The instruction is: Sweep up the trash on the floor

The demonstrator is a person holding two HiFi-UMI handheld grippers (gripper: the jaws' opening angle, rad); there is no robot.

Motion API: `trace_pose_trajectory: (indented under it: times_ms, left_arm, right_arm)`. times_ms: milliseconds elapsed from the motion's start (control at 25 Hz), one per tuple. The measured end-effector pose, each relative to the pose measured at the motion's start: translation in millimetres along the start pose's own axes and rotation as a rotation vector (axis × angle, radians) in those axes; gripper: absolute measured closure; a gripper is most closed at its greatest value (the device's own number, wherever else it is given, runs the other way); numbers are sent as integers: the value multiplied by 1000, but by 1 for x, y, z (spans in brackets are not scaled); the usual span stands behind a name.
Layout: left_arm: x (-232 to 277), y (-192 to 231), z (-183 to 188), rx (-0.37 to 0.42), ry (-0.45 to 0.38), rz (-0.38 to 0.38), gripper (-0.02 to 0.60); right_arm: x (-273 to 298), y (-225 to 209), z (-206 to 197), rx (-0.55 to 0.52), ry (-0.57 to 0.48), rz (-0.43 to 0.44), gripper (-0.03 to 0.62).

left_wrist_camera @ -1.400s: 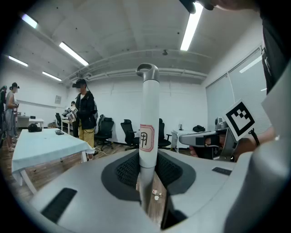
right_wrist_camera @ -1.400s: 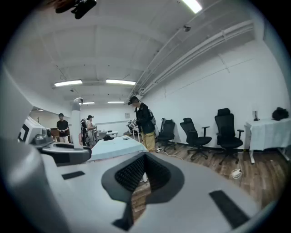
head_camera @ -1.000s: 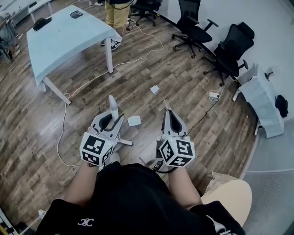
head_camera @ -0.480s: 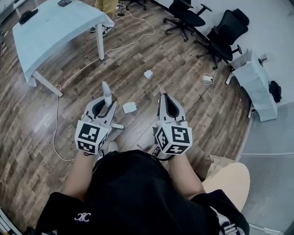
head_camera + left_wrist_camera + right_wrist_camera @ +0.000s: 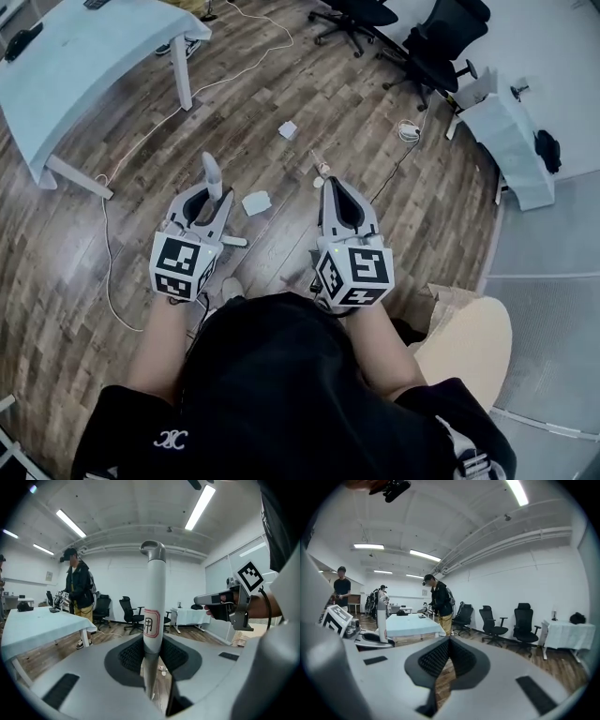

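Note:
My left gripper (image 5: 210,191) is shut on an upright white handle (image 5: 213,173). In the left gripper view that handle (image 5: 153,616) carries a red label and ends in a grey hook, with the gripper (image 5: 152,654) closed round it. My right gripper (image 5: 328,186) is shut on a thin stick (image 5: 317,163) that pokes out past its tip. Its jaws meet in the right gripper view (image 5: 448,641). A white scrap of paper (image 5: 255,202) lies on the wood floor between the two grippers. A second scrap (image 5: 288,129) lies farther ahead.
A pale blue table (image 5: 84,56) stands at the far left, and a cable (image 5: 105,253) trails past its leg. Black office chairs (image 5: 436,37) and a white-draped table (image 5: 506,131) line the right side. A cardboard box (image 5: 450,302) sits by my right elbow. A person (image 5: 77,590) stands beyond the table.
The whole floor scene has slid up and left in the head view, and the table is now partly out of frame. Both grippers keep their hold and stay side by side.

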State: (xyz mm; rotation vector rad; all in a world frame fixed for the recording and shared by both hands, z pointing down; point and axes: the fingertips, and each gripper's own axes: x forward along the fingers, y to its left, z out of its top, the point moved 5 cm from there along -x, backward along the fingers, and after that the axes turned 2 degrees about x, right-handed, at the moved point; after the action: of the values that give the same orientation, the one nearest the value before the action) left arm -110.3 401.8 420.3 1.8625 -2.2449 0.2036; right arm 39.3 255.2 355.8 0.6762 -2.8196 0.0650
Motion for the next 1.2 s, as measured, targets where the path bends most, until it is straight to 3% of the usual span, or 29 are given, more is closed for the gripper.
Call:
trace_pose_trajectory:
  times_ms: [320,600,840,1200]
  left_arm:
    - [19,15,-16,13,19,-45,495]
    - [54,9,-17,54,54,-66,495]
    - [103,2,-22,89,96,-94,495]
    - [193,-18,-83,206,286,-258,495]
  right_arm:
    - [-7,-10,-8,4,34,-68,580]
    - [-4,-58,-22,72,49,-132,580]
    - [34,-112,-30,132,53,-115,580]
    - [77,-203,-41,181,112,-141,580]
